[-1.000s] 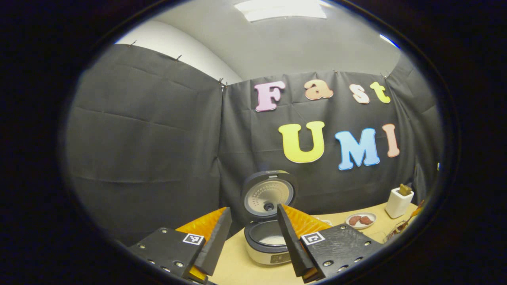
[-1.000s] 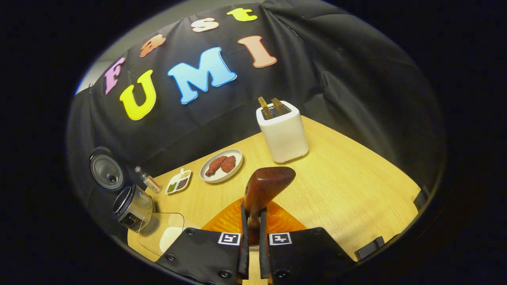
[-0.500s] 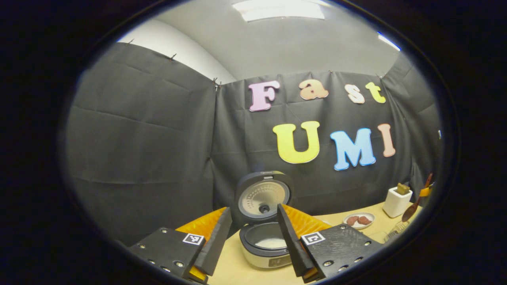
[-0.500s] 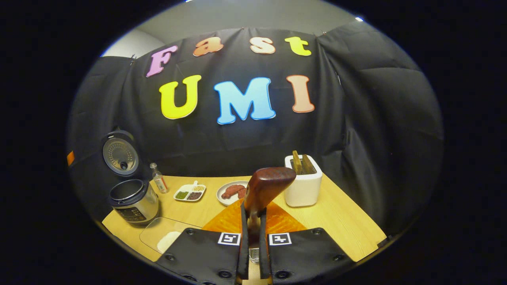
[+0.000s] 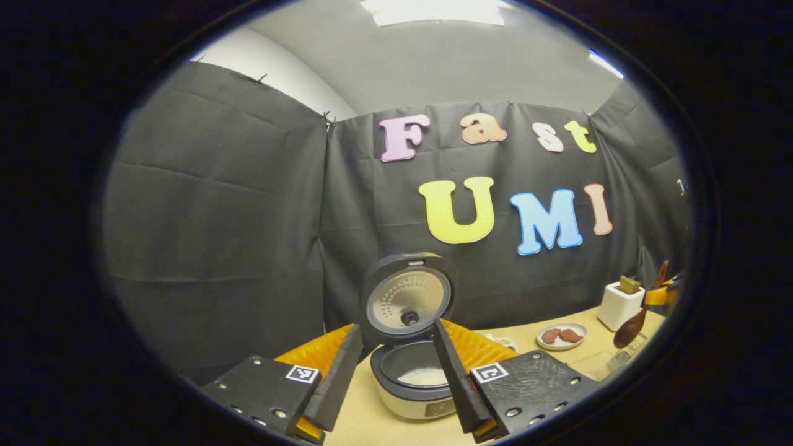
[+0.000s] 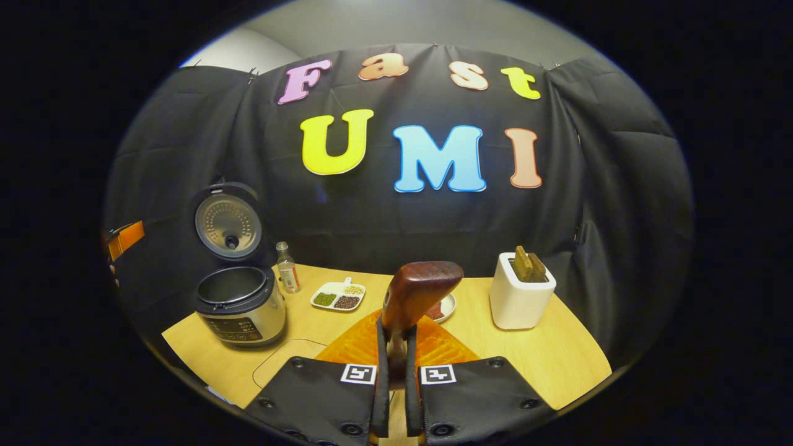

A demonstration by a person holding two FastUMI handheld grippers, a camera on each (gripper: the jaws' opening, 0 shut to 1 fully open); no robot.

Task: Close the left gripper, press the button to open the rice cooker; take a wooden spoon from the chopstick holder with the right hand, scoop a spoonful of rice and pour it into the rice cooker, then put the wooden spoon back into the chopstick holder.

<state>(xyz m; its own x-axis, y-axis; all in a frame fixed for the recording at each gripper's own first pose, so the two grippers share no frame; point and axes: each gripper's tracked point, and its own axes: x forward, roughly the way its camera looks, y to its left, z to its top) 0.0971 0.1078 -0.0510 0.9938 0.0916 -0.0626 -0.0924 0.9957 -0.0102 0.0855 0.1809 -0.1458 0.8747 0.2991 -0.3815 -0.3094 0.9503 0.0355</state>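
At six o'clock in the right gripper view, the wooden spoon (image 6: 414, 296) is clamped by its handle between both fingers of the right gripper (image 6: 395, 396), bowl raised above the table (image 6: 557, 359). The rice cooker (image 6: 238, 303) is seen at nine o'clock with its lid up, the chopstick holder (image 6: 519, 302) at three o'clock. The left gripper (image 5: 396, 378) is held with its fingers apart, the cooker framed between them.
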